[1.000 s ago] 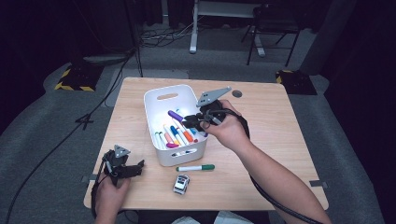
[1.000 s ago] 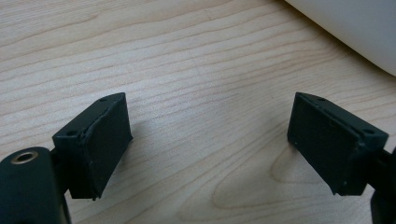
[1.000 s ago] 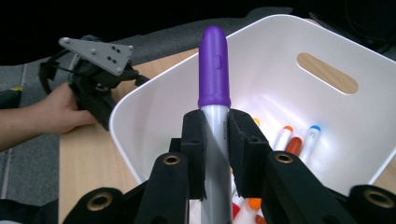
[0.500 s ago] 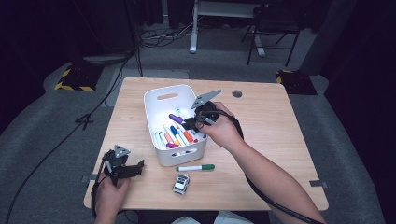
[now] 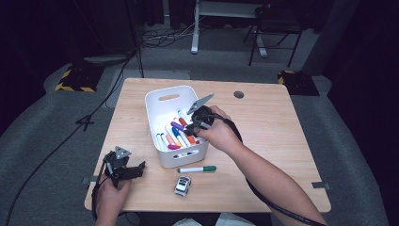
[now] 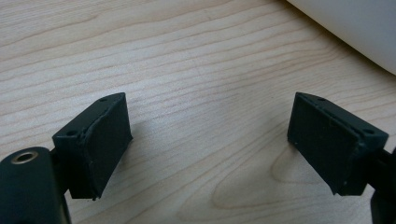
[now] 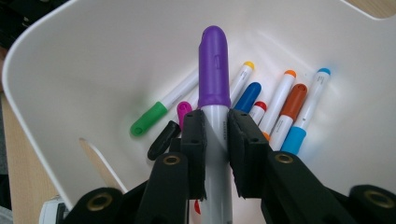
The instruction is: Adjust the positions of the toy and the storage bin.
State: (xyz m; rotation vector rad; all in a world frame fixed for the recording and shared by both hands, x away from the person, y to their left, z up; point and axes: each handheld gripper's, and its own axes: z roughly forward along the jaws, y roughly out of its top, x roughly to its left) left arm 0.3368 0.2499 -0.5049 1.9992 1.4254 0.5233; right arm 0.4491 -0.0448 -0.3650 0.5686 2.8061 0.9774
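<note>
Clamping the purple-capped marker (image 7: 214,70), our right tongs (image 7: 215,140) hold it inside the white bin (image 5: 162,96) at the desk's (image 5: 282,136) centre; our left tongs (image 6: 210,144) gape empty at eight o'clock.

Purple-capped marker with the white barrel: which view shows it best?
The right gripper view: the purple-capped marker stands close up, clamped between the right gripper's pads above the white plastic bin. In the high view it is a small purple streak.
</note>
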